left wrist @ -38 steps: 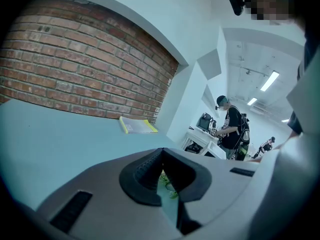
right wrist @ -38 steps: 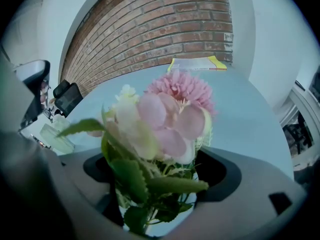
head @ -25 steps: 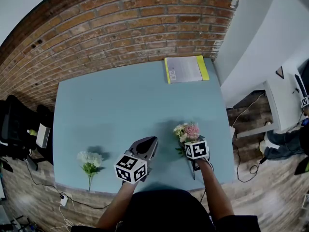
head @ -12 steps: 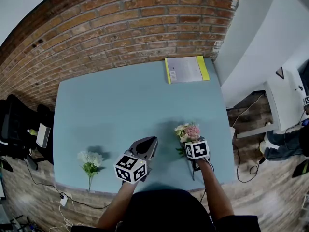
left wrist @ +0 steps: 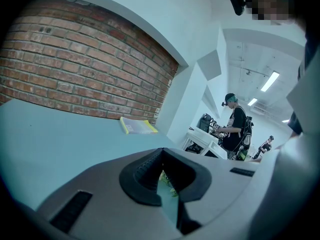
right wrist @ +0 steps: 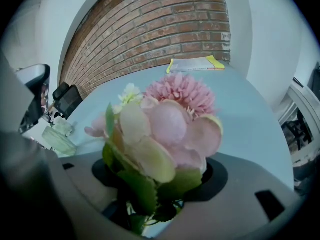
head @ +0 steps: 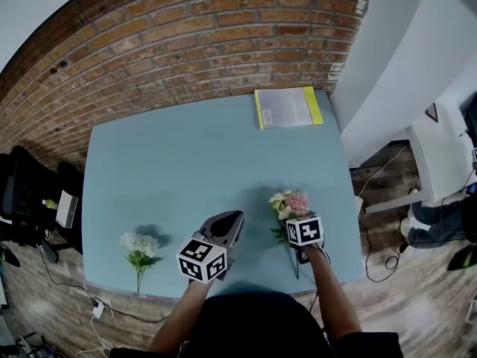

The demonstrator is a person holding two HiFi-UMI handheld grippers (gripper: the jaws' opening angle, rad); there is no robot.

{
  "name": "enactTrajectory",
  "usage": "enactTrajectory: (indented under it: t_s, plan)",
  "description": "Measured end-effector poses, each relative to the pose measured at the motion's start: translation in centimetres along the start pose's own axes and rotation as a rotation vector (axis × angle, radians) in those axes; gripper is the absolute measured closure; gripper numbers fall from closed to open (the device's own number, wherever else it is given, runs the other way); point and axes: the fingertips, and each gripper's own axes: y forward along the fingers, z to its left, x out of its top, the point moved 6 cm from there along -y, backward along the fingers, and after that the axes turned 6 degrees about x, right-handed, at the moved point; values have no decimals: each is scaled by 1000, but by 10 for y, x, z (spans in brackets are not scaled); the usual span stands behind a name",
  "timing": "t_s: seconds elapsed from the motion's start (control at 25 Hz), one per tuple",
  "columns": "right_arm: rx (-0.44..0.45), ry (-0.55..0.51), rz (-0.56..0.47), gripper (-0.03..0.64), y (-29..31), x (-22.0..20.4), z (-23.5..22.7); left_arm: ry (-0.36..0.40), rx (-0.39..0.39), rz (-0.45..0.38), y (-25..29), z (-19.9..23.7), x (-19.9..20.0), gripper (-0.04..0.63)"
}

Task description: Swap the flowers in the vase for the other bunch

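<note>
Right gripper is the only thing that has changed: its jaws have just been closing, and the leafy stems of the pink bunch fill the gap between them, so they now grip that bunch low down, under the blooms. Neither hand has shifted on the bench, and both bunches lie where they did.

Left gripper hovers over the near middle of the bench with its jaws closed on nothing.

I take the step in hand to be picking up the pink bunch at the near right of the bench. No vase can be made out in any view, so I cannot tell whether this bunch has come out of one or is bound for one. The next move probably calls for a clean lift with the stems kept together, so none slips from the grip.

Its long axis runs from the near edge toward the brick wall, blooms pointing away from the person and stem ends toward them. The white bunch lies well apart at the near left, pointing the same way.
</note>
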Motion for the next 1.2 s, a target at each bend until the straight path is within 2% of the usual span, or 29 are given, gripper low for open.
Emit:
enactTrajectory:
  t_s: [0.52,1.2]
  plan:
    - [16,-23,-23,311,-10,7,5,13,8,-25,-8,-4,6,586]
    - [8,-71,-132,319,-43,28,37,27,-12,-74,-41,-9,12,586]
